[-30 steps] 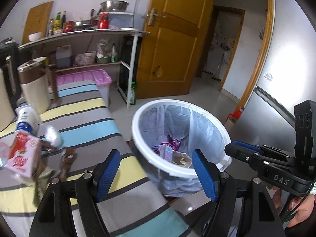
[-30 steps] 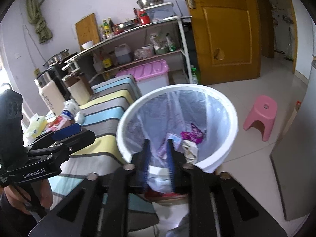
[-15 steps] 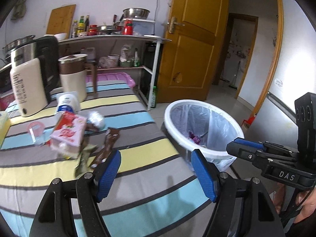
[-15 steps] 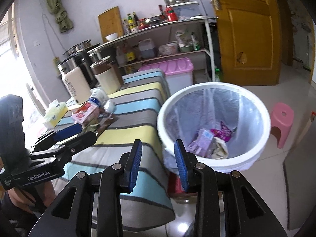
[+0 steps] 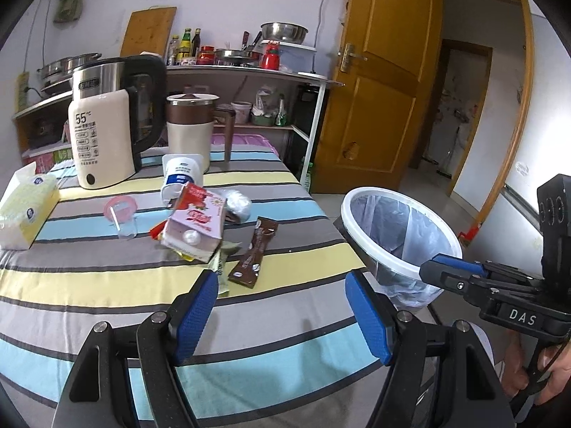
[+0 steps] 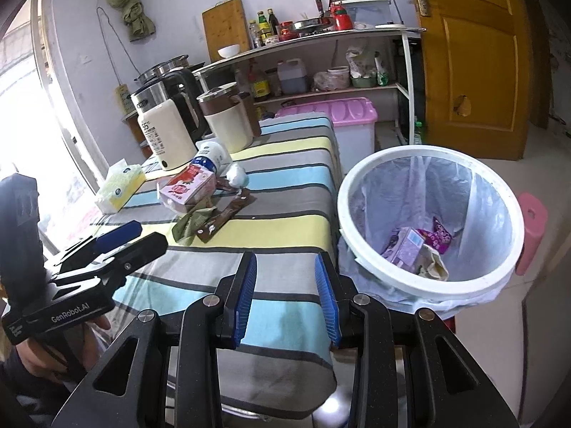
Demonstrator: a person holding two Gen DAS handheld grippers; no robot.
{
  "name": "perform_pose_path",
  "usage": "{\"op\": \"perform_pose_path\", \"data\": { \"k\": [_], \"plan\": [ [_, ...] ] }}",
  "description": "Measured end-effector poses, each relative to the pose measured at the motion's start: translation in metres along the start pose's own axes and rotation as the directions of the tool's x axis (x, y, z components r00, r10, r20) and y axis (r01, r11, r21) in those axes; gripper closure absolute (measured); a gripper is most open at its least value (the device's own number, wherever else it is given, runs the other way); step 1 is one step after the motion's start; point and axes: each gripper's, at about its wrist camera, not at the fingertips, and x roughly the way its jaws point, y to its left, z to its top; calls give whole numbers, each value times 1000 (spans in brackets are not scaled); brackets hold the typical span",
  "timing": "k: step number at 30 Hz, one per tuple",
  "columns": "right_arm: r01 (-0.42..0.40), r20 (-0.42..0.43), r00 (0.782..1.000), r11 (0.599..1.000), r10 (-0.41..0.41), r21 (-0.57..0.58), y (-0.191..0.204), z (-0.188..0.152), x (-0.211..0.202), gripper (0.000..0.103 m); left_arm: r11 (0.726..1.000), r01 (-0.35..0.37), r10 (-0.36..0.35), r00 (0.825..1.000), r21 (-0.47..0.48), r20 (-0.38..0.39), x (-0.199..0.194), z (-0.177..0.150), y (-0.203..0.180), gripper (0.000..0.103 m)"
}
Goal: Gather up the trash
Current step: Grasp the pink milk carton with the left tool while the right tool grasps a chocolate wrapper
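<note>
A pile of trash lies mid-table on the striped cloth: a pink carton [image 5: 194,226] [image 6: 187,189], a brown sachet [image 5: 254,253] [image 6: 223,218], a green wrapper [image 6: 192,222], a crumpled white wad [image 5: 238,202] and a white-and-blue bottle [image 5: 180,177]. A white bin [image 5: 396,235] [image 6: 426,217] with a plastic liner stands off the table's right edge and holds several wrappers. My left gripper [image 5: 282,315] is open and empty, over the table's near edge, short of the pile. My right gripper [image 6: 285,297] is open and empty, between table edge and bin.
A kettle [image 5: 105,121], a brown-lidded jug [image 5: 191,125], a tissue box [image 5: 25,210] and a clear pink-rimmed cup [image 5: 121,215] stand on the table. Behind are a loaded shelf [image 5: 246,71], a pink storage box [image 6: 351,121] and a wooden door [image 5: 382,82]. A pink stool [image 6: 531,232] stands beside the bin.
Both grippers have swung left from over the bin toward the table. The right gripper has opened from nearly closed, and a purple carton now lies in the bin. The left stayed open.
</note>
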Motion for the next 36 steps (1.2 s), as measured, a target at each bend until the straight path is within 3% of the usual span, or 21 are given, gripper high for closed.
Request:
{"op": "perform_pose_path", "data": {
  "k": [14,23,34,36],
  "plan": [
    [-34,-23,999,999,34,-14,21,9,22,68,995,-73,75,997,-65,28,-3,10,36,29],
    [-48,-36,998,998,47,-31,29,17,37,68,992,-121,122,992,-29,28,19,27,52,29],
    [-35,-63,997,999,35,-6,17,20,55,68,985,-165,167,984,51,-53,73,35,51,29],
    [-36,-65,997,999,36,-3,16,22,59,68,982,-180,184,981,64,-65,79,35,51,35]
  ]
}}
